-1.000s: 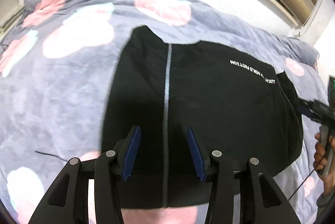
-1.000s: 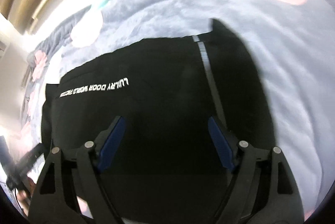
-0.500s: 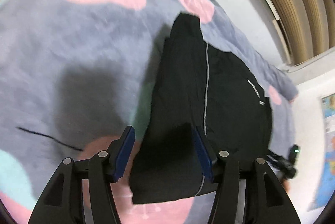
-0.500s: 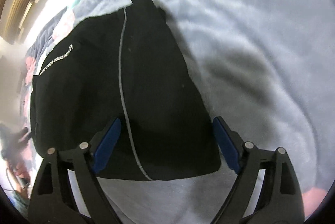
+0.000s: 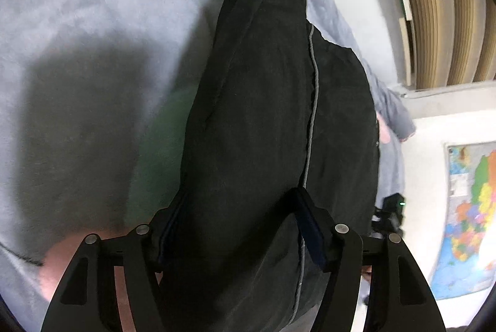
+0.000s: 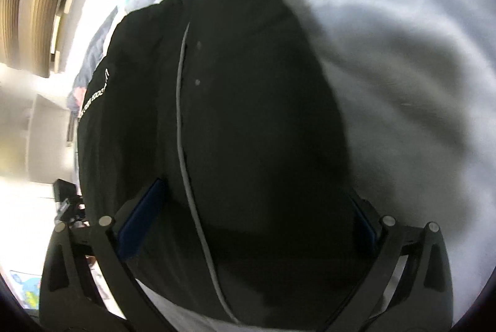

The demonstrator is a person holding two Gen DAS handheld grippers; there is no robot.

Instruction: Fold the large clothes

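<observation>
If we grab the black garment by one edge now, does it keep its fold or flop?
Probably flops: the black garment lies soft and creased on the blanket. Folded layers look thick, so likely bulky, somewhat heavy. The plush blanket would probably drag on it rather than let it slide.

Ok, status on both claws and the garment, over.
Left claw and right claw both open, jaws just been widening, straddling the cloth. Folded black garment with grey piping flat on the grey fleece blanket. Nothing in the way.

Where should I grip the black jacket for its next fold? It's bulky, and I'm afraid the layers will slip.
Probably the near hem corners of the black jacket, coming from above: that edge of the folded stack lies nearest the open left gripper and right gripper.
</observation>
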